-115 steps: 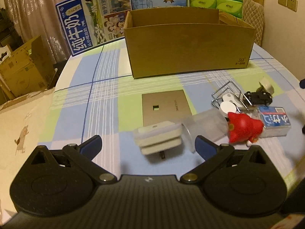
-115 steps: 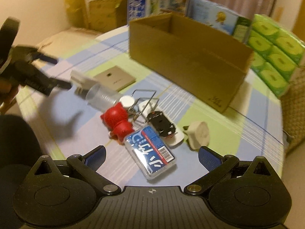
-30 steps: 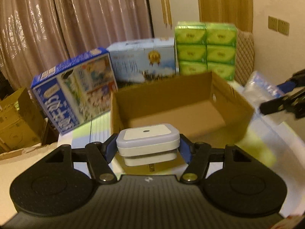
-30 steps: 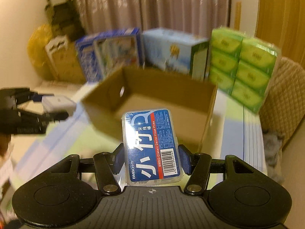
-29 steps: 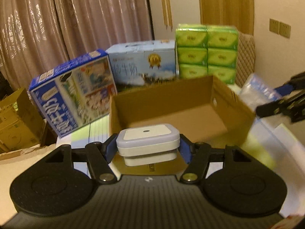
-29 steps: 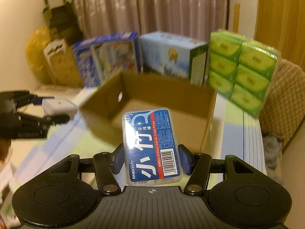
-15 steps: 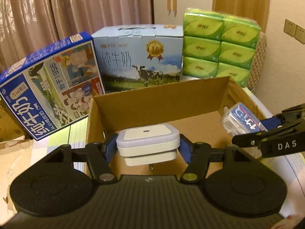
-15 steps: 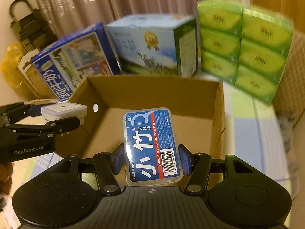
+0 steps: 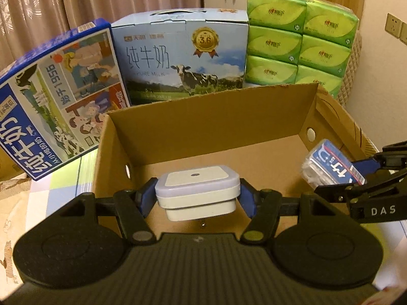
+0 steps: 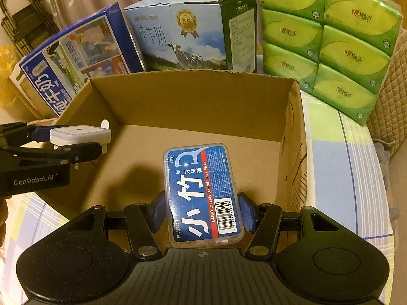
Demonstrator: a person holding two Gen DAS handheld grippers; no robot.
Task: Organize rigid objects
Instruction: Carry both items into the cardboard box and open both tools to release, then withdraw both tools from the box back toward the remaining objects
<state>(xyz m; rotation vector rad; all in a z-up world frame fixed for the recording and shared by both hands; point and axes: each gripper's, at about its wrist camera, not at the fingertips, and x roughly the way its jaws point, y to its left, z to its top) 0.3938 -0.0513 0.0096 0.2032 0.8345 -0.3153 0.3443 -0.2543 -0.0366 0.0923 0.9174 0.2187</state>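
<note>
My left gripper (image 9: 198,199) is shut on a white plug-in adapter (image 9: 197,190) and holds it above the left part of the open cardboard box (image 9: 203,124). My right gripper (image 10: 202,211) is shut on a blue floss-pick case (image 10: 202,193) and holds it above the right part of the same box (image 10: 188,96). The right gripper with the case (image 9: 330,167) shows at the right in the left wrist view. The left gripper with the adapter (image 10: 80,134) shows at the left in the right wrist view. The visible box floor is bare.
Two milk cartons stand behind the box, a blue one (image 9: 56,96) leaning at the left and a light blue one (image 9: 180,56) in the middle. A stack of green tissue packs (image 9: 300,48) stands at the back right. A checked cloth (image 10: 343,167) covers the table.
Both grippers have moved forward over the box and a little lower, each still holding its object. The box now fills more of both views.
</note>
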